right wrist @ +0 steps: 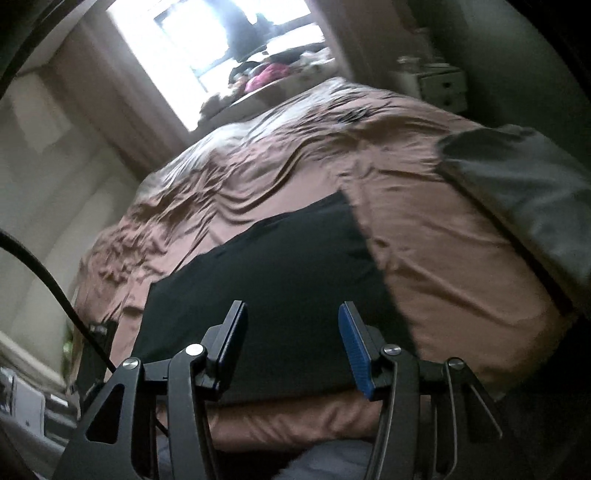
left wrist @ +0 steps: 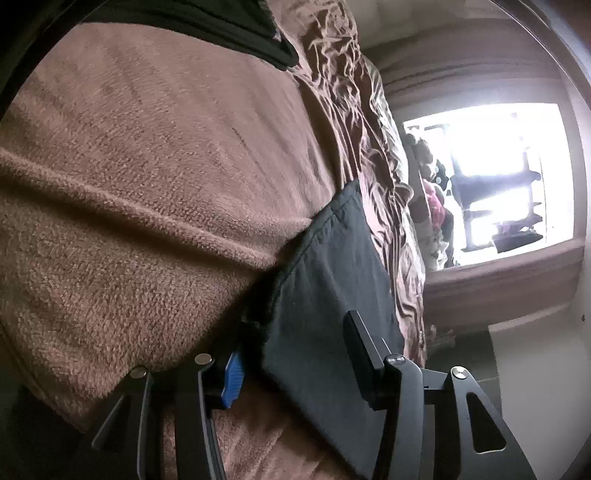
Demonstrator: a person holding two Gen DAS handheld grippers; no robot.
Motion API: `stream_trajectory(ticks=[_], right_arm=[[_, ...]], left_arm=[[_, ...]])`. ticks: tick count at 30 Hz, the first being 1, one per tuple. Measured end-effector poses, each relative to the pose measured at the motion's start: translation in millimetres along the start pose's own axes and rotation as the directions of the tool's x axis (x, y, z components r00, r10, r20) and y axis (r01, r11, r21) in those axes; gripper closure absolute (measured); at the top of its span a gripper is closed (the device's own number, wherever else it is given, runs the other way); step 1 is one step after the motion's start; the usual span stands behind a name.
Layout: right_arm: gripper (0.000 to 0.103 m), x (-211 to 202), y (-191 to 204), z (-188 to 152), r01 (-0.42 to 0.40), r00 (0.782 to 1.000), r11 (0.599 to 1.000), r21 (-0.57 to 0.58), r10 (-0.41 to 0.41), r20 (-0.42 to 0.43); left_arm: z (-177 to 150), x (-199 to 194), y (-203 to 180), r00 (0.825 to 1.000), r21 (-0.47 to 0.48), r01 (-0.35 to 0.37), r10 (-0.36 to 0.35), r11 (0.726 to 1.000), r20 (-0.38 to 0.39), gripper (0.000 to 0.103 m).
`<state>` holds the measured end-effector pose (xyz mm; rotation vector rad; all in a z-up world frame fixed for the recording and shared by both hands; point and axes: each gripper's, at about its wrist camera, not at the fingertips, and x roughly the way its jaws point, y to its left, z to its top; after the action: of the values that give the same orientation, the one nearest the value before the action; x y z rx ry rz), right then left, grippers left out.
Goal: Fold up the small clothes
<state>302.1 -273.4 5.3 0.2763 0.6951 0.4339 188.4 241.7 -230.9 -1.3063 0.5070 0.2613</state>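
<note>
A dark folded garment [left wrist: 332, 280] lies flat on the brown bed cover [left wrist: 147, 166]. My left gripper [left wrist: 295, 354] stands open low over the garment's near corner. Its blue pad [left wrist: 233, 380] sits just off the cloth's edge and its black finger [left wrist: 360, 343] hovers over the cloth, neither pressing on it. In the right wrist view the same black garment [right wrist: 280, 266] lies spread on the bed. My right gripper [right wrist: 295, 339] is open above the garment's near edge, with nothing between its fingers.
Another dark garment [left wrist: 229, 29] lies farther along the bed, and a grey piece of cloth [right wrist: 517, 184] rests at the bed's right side. A bright window [right wrist: 221, 40] with clutter stands behind the bed. A black cable [right wrist: 48, 280] hangs at the left, and a small drawer unit [right wrist: 443, 88] stands beyond the bed.
</note>
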Motion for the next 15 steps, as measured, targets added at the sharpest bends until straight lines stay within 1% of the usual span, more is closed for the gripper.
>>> stream_trajectory(ticks=[2, 4, 6, 8, 10, 12, 15], right_arm=[[0.054, 14, 9, 0, -0.010, 1.000, 1.000, -0.009, 0.010, -0.021], [0.054, 26, 18, -1, -0.027, 0.999, 1.000, -0.015, 0.026, -0.037], [0.054, 41, 29, -3, -0.024, 0.998, 0.999, -0.033, 0.022, -0.057], [0.054, 58, 42, -10, -0.007, 0.997, 0.998, -0.065, 0.002, -0.079], [0.054, 77, 49, -8, -0.001, 0.995, 0.996, -0.089, -0.008, -0.102], [0.054, 95, 57, -9, -0.016, 0.992, 0.996, -0.082, 0.005, -0.127], [0.054, 119, 63, -13, -0.057, 0.981, 0.996, -0.071, 0.042, -0.188]], left_arm=[[0, -1, 2, 1.000, -0.016, 0.008, -0.008, 1.000, 0.004, 0.055], [1, -2, 6, 1.000, -0.035, 0.005, -0.005, 0.999, 0.008, 0.060], [2, -1, 7, 1.000, -0.036, -0.002, 0.002, 0.999, 0.002, 0.066], [2, -2, 7, 1.000, -0.040, -0.001, 0.001, 0.999, -0.002, 0.067], [3, -2, 7, 1.000, -0.042, 0.006, -0.006, 0.999, -0.004, 0.067], [3, -2, 9, 1.000, -0.046, 0.016, -0.016, 0.999, -0.003, 0.067], [3, -5, 11, 1.000, -0.055, 0.029, -0.029, 0.998, 0.005, 0.068]])
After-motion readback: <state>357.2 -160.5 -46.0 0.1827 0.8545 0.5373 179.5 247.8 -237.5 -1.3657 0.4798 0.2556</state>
